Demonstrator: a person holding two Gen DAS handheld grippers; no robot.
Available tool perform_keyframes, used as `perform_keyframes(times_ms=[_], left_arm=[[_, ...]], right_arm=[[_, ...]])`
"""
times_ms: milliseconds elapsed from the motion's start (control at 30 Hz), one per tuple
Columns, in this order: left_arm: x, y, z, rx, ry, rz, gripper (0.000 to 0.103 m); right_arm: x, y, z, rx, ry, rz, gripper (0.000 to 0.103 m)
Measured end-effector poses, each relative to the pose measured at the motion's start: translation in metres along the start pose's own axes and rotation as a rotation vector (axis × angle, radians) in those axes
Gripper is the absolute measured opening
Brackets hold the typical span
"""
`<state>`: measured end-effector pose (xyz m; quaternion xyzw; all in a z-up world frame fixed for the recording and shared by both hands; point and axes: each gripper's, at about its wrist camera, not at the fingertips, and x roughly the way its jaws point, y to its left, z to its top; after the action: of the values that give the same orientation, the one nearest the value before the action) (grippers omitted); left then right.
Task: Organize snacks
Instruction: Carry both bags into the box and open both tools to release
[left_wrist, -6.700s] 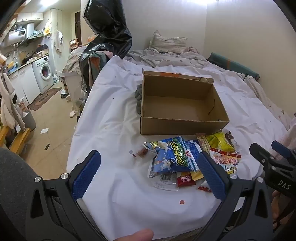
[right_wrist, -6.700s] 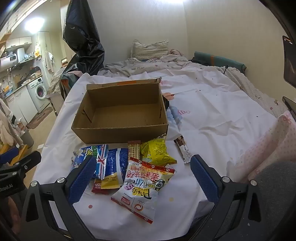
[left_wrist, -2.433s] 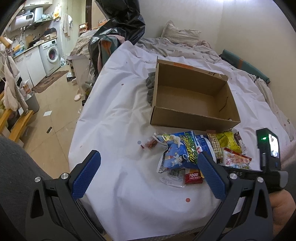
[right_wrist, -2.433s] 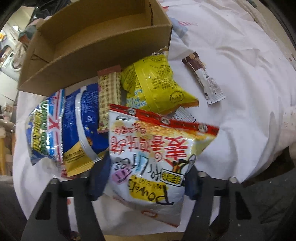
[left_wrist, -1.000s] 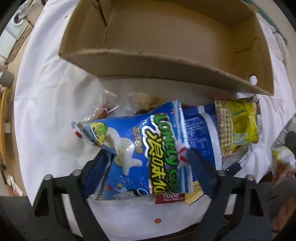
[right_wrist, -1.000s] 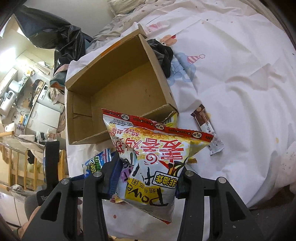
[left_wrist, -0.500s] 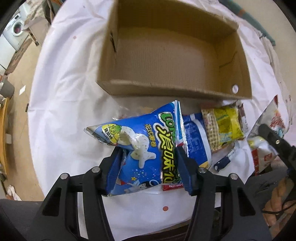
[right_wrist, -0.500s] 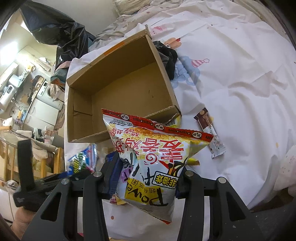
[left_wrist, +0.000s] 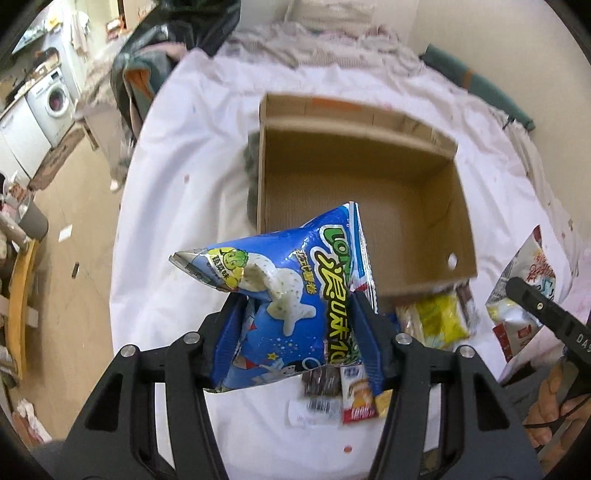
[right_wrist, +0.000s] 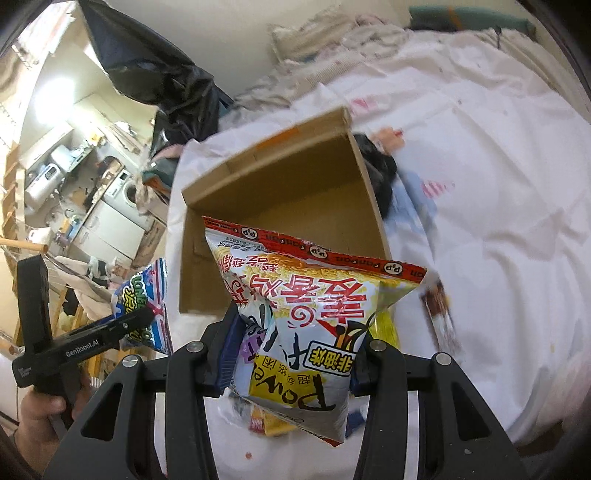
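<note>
My left gripper (left_wrist: 299, 332) is shut on a blue snack bag (left_wrist: 291, 295) and holds it in the air before the near wall of an open cardboard box (left_wrist: 369, 199). My right gripper (right_wrist: 295, 347) is shut on a white, red and yellow snack bag (right_wrist: 306, 317), also lifted in front of the box (right_wrist: 295, 192). The box looks empty inside. The blue bag also shows in the right wrist view (right_wrist: 147, 295). The white bag shows at the right edge of the left wrist view (left_wrist: 528, 280).
Several small snacks stay on the white sheet near the box: a yellow packet (left_wrist: 439, 321), small bars (left_wrist: 354, 398) and a brown bar (right_wrist: 439, 317). A dark cloth (right_wrist: 380, 173) lies beside the box. The bed edge drops to the floor at the left (left_wrist: 85, 266).
Both grippers have lifted their bags higher off the sheet and toward the box. The blue bag now hangs clear of the snack pile.
</note>
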<state>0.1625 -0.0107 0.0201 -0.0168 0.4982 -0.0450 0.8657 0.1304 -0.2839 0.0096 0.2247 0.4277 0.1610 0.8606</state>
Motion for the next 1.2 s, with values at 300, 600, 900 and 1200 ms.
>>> perform_keyframes(times_ms=[300, 600, 900, 1200], left_arm=[[0.014, -0.014, 0.040, 0.033, -0.041, -0.009, 0.053], [0.049, -0.031, 0.052, 0.088, -0.039, 0.000, 0.052], [0.070, -0.034, 0.050, 0.120, -0.058, 0.002, 0.052], [0.089, -0.028, 0.047, 0.087, -0.019, -0.006, 0.052]], right_arm=[[0.034, -0.010, 0.046, -0.023, -0.006, -0.070, 0.047], [0.075, -0.008, 0.062, -0.074, 0.048, -0.096, 0.047], [0.101, 0.006, 0.056, -0.142, 0.095, -0.112, 0.047], [0.112, 0.010, 0.052, -0.182, 0.125, -0.142, 0.048]])
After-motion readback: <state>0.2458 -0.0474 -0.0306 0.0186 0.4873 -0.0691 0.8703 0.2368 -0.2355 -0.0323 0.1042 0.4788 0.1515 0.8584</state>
